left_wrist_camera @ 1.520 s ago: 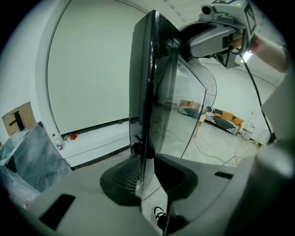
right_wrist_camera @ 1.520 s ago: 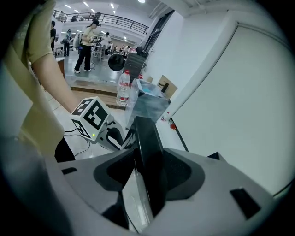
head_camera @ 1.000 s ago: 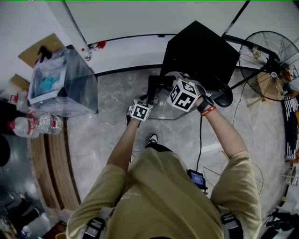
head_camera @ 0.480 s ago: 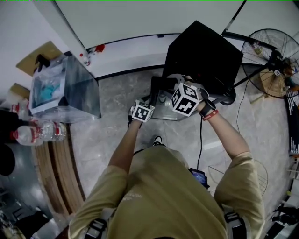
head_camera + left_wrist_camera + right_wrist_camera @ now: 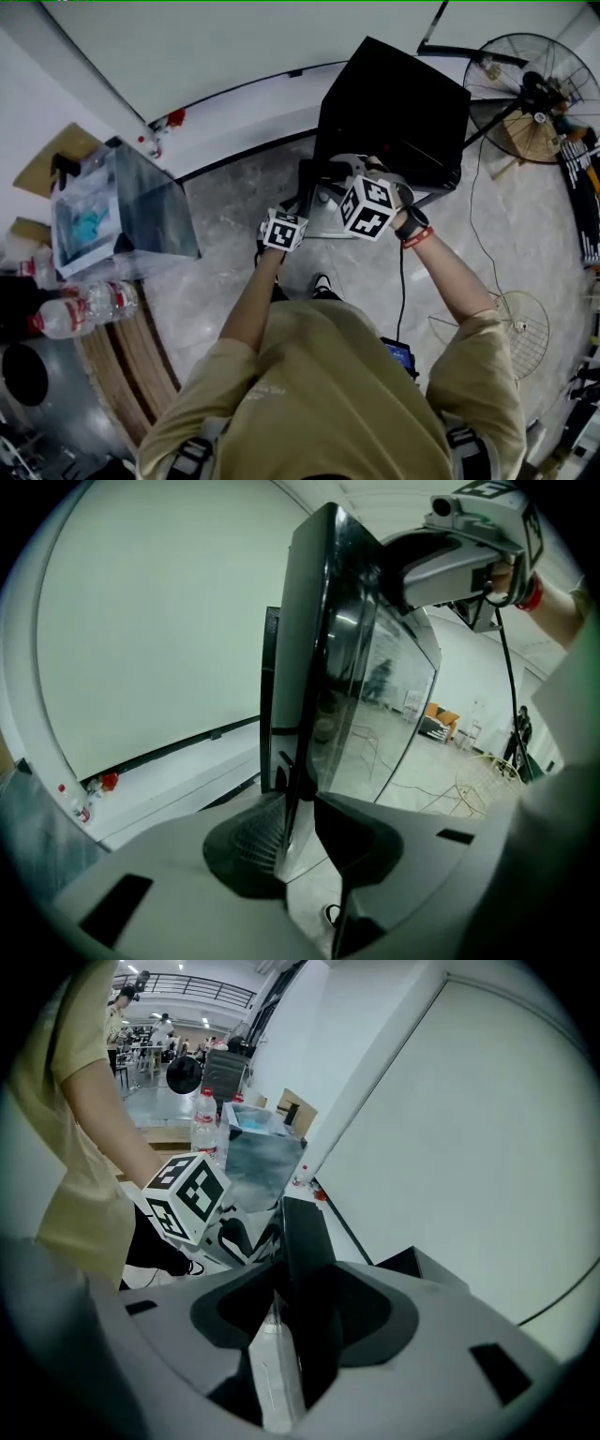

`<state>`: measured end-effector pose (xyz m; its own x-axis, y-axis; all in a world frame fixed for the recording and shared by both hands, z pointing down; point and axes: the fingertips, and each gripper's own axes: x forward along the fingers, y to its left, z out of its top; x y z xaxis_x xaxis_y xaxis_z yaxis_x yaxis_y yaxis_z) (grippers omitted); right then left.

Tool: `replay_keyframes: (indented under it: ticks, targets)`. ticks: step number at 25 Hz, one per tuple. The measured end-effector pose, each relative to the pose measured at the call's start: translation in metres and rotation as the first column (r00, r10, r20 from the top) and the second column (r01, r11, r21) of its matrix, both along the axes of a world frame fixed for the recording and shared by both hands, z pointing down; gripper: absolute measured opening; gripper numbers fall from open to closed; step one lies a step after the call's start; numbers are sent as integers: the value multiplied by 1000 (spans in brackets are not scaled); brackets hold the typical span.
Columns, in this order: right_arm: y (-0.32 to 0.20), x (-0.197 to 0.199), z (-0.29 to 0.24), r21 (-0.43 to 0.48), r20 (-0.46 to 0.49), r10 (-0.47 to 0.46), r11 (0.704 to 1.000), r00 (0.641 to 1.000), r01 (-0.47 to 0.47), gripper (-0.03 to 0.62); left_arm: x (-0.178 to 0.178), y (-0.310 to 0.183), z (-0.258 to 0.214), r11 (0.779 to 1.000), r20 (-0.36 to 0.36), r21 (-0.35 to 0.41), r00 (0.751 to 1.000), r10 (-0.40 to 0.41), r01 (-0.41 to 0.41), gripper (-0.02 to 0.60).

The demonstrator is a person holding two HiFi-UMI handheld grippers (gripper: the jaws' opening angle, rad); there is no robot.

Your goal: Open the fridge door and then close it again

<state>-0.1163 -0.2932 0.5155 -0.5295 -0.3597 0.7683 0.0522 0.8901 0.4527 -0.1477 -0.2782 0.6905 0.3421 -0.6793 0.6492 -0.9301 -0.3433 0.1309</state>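
Tools first: the left gripper (image 5: 298,834) has its jaws part closed, with the pads pressed on either face of the glossy, black-framed glass door (image 5: 342,667) at its edge. The right gripper (image 5: 292,1309) has its jaws wider, clamped across the same door's thicker black rim. The left gripper view shows it farther along, at the door's upper corner. Nothing else sits between either pair of jaws.

The door stands swung out from the black, box-shaped mini fridge (image 5: 394,103), which sits on the grey marbled floor (image 5: 216,272) by the white wall (image 5: 234,47).

Handling, as a judgement:
- The door is a rigid hinged panel, probably light to swing.
- The seal likely tugs near closure.
- The glass face is slick and breakable, so the hold belongs on the framed edge, not the pane.
- Two grips on one stiff edge should follow the same arc, or the pads may slip or strain the hinge.
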Motion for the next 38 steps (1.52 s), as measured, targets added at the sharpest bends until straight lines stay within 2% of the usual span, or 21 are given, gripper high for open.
replay_keyframes:
  ticks: [3,7,22,34,38]
  targets:
    - [-3,0,2,-13,9,26,1000,1000,-26,207,0,-2,4,998,2,-24,999,52,-52,104]
    - [-10,-2,3,-4,34,69,998,997,-68,207,-1,-12,3,996,-4,-3,996,94,-94,104]
    - [-50,-5,2,46,75,178,982,981,-182,213,-6,-57,1,983,3,6,983,182,-182,104]
    - [-87,-7,4,62,83,256,963,963,-261,213,-9,-95,7,977,-3,-5,977,213,-213,104]
    - [-99,-7,4,91,95,291,950,952,-299,219,-10,-111,5,976,-2,-1,976,219,-219,104]
